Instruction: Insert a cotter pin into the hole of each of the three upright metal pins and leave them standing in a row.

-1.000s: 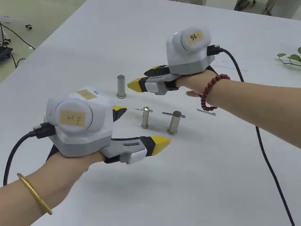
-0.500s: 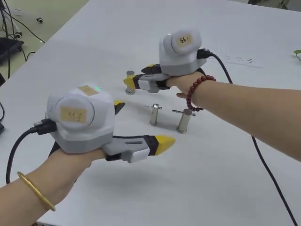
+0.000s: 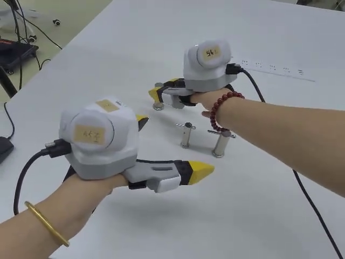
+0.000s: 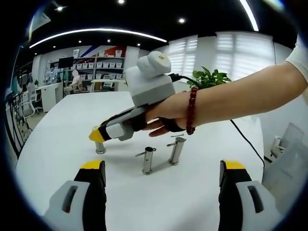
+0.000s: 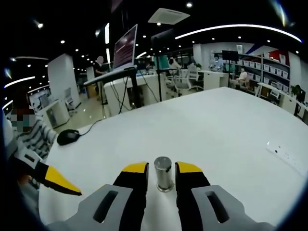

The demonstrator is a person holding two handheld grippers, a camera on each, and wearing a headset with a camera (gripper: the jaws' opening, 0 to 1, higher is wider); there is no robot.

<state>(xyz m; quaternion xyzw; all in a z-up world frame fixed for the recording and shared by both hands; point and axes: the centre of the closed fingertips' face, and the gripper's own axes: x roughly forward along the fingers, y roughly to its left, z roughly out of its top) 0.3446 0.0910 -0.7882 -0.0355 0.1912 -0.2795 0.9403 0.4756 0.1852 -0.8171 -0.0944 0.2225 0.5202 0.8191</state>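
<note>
Right tongs (image 3: 156, 95) are down at the left pin (image 3: 158, 103), far-left of the row. In right gripper view they sit one each side of it, narrowed to approx pin width, w/ a thin sliver showing per side. Can't tell if they're pinching it or just bracketing it. That pin stands upright on the white tabletop (image 3: 259, 216), flat round top visible. Left tongs (image 3: 171, 145) are spread wide w/ nothing in them, over the tabletop on the person's side of the row. In left gripper view all 3 pins sit ahead between them. Mid pin (image 3: 186, 136) is upright w/ mid cotter pin (image 3: 185, 125) through its top, sticking out both sides. Right pin (image 3: 220, 145) is upright just beside it, w/ right cotter pin (image 3: 222, 133) across its top; its top is partly behind the right wrist in head view. Mid and right pins are close together, left pin a bit further off. Writing: right sticker (image 3: 210, 52), yellowish, on top of the right gripper, is handwritten and reads sth like "5k" or "56", not sure. Left sticker (image 3: 90, 135) on the left gripper is a handwritten scrawl, unreadable. Red bead bracelet (image 3: 220, 110) is on the right wrist, gold bangle (image 3: 46, 224) on the left. A black cable (image 3: 302, 183) trails from the right gripper across the tabletop. White power strip (image 3: 275, 69) lies at the far side; no legible print on it.
</note>
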